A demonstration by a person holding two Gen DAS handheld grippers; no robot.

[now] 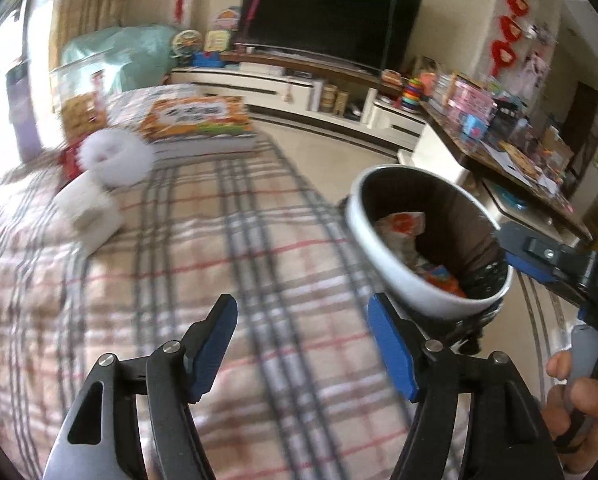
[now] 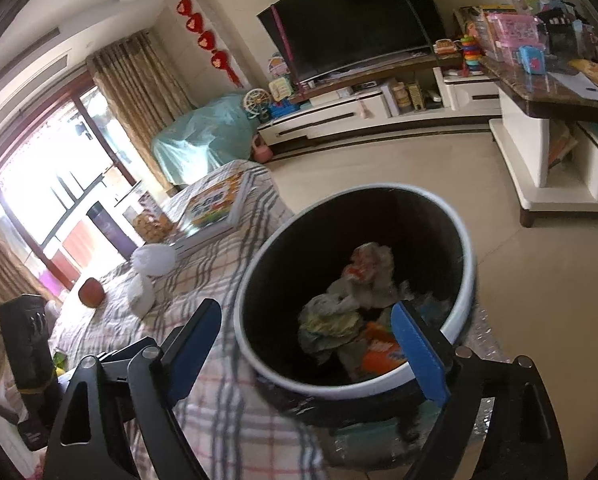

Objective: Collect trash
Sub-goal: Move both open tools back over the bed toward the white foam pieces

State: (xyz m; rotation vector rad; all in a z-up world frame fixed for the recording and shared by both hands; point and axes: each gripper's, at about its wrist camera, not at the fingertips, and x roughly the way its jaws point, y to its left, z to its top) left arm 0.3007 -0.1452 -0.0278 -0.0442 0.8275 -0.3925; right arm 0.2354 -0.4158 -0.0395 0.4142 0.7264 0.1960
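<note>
trash (image 2: 351,312): crumpled wrappers lying inside the trash bin (image 2: 255,272), beside the plaid-covered bed (image 1: 179,264)
left hand-held gripper (image 1: 303,344): jaws apart, empty, above the bed
right hand-held gripper (image 2: 307,344): jaws wide, empty, over the bin's rim

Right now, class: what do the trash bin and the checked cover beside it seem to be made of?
Trash bin: probably plastic, with a smooth, slightly glossy white rim and a dark lining, possibly a bag. Checked cover: woven or quilted fabric, matte, draping softly with folds; blur leaves the weave unclear.
</note>
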